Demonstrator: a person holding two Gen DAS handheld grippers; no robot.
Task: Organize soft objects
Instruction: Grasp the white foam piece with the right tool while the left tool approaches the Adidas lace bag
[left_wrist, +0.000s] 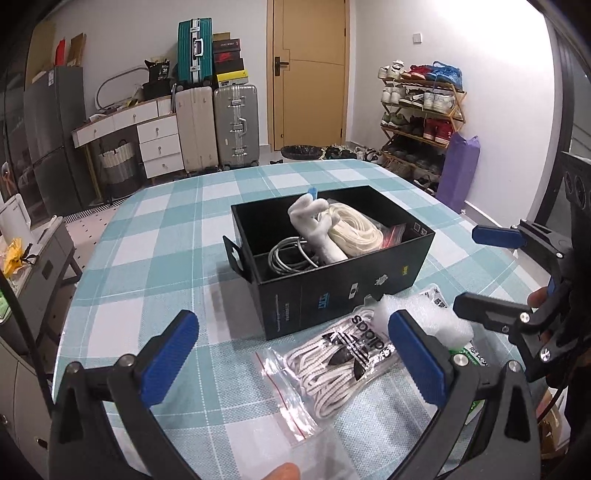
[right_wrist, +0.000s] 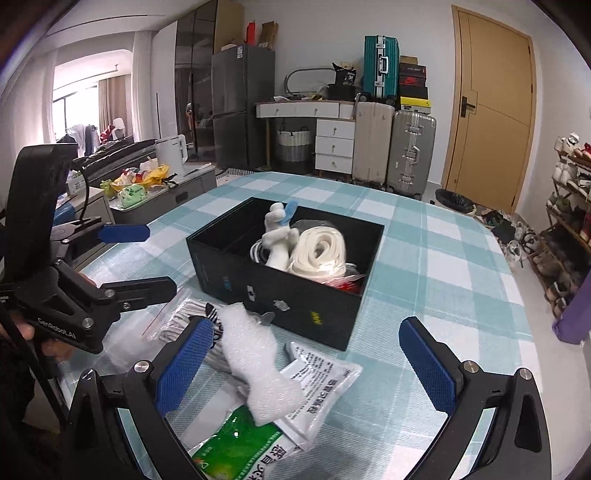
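left hand-held gripper (left_wrist: 293, 360) jaws spread full wide, nothing gripped; it hangs over the zip bag of white laces (left_wrist: 334, 363) at the near edge of the tabletop (left_wrist: 155, 236), pads either side but not touching, likely lined up so it can close on the bag next. right hand-held gripper (right_wrist: 301, 365) also wide open and empty, aimed at the white foam piece (right_wrist: 255, 360), which lies on top of the white printed pouch (right_wrist: 321, 386) and a green packet (right_wrist: 236, 448), so foam probably has to go first. all loose soft items bunch just beside the near wall of the black box (right_wrist: 295, 306), handy for short drops. box sits mid tabletop, top open, already holding a white glove (right_wrist: 279, 236), cream coiled strap (right_wrist: 319, 254), grey cable (left_wrist: 288, 258), red-trimmed bag (right_wrist: 343, 286). judged partway done: several items still outside.
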